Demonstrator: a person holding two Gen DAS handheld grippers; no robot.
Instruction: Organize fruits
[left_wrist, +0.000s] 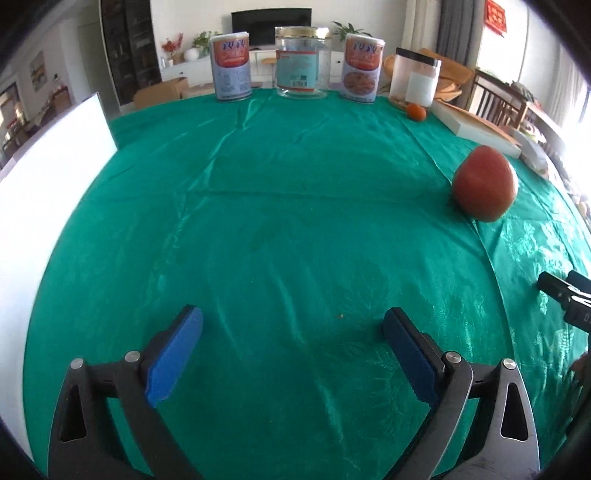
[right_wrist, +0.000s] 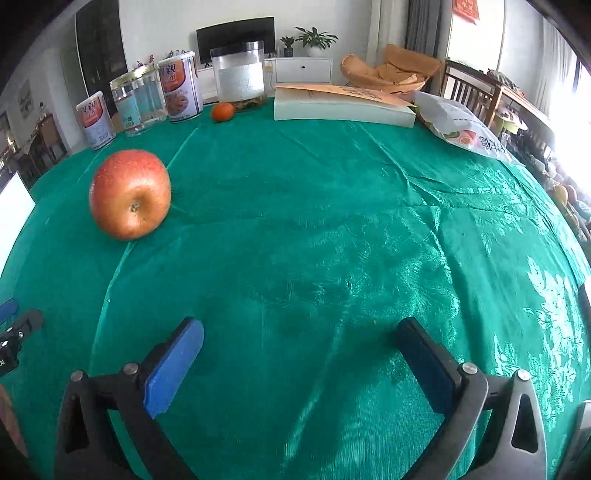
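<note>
Nearest to me, my left claw (left_wrist: 291, 332) is spread wide with nothing between its blue pads, hanging over bare green cloth on the tabletop (left_wrist: 280, 229). My right claw (right_wrist: 301, 341) is just as wide and just as empty, also over bare cloth.

Farther out lies the apple (right_wrist: 130, 194), tipped on its side so its stem end faces my right camera. From the right claw it sits at about ten o'clock; from the left claw it is at about two o'clock. It is well apart from both claws. Beyond it, near the far edge, the small orange fruit (right_wrist: 222, 111) rests just beside the clear jar with a black lid (right_wrist: 241, 75), at about eleven o'clock from my right claw.

As I judge it, the organizing has not begun: both fruits lie loose and apart, and neither claw holds anything. I see no bowl or tray meant for them, so I cannot tell where they should end up.

The way to the apple looks open. The orange is tighter: the black-lidded jar, a printed can (right_wrist: 180, 88), a gold-lidded glass jar (right_wrist: 138, 103) and a second can (right_wrist: 95, 121) line the far edge, with a flat box (right_wrist: 343, 107) at one o'clock and a printed bag (right_wrist: 461, 125) beyond it. A white board (left_wrist: 48, 192) stands at nine o'clock of the left claw.
</note>
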